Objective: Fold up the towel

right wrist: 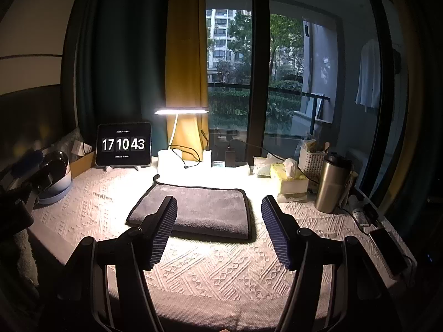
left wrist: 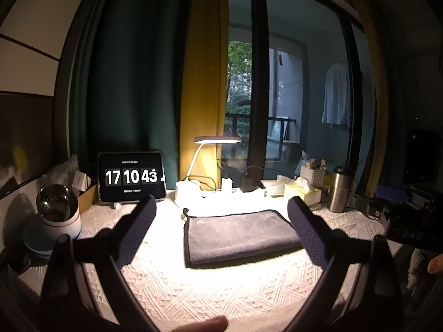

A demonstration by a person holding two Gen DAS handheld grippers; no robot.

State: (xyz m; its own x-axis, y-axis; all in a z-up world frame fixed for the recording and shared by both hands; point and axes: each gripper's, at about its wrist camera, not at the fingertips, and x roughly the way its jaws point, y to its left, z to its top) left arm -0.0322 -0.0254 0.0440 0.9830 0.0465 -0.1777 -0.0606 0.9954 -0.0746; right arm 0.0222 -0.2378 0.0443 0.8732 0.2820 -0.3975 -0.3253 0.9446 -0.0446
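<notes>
A grey towel [left wrist: 238, 236] lies folded into a flat rectangle on the cream patterned table cover [left wrist: 193, 290], its hanging loop at the far left corner. It also shows in the right wrist view [right wrist: 205, 210]. My left gripper [left wrist: 221, 207] is open and empty, held above the table in front of the towel. My right gripper [right wrist: 218, 204] is open and empty too, its fingers apart above the towel's near edge. Neither gripper touches the towel.
A tablet clock [right wrist: 123, 144] stands at the back left beside a lit desk lamp [right wrist: 180, 112]. A tissue box [right wrist: 289, 178], a white basket [right wrist: 311, 161] and a steel tumbler [right wrist: 332, 184] stand at the back right. A phone [right wrist: 387, 251] lies at the right edge. A round white device [left wrist: 59, 213] sits at the left.
</notes>
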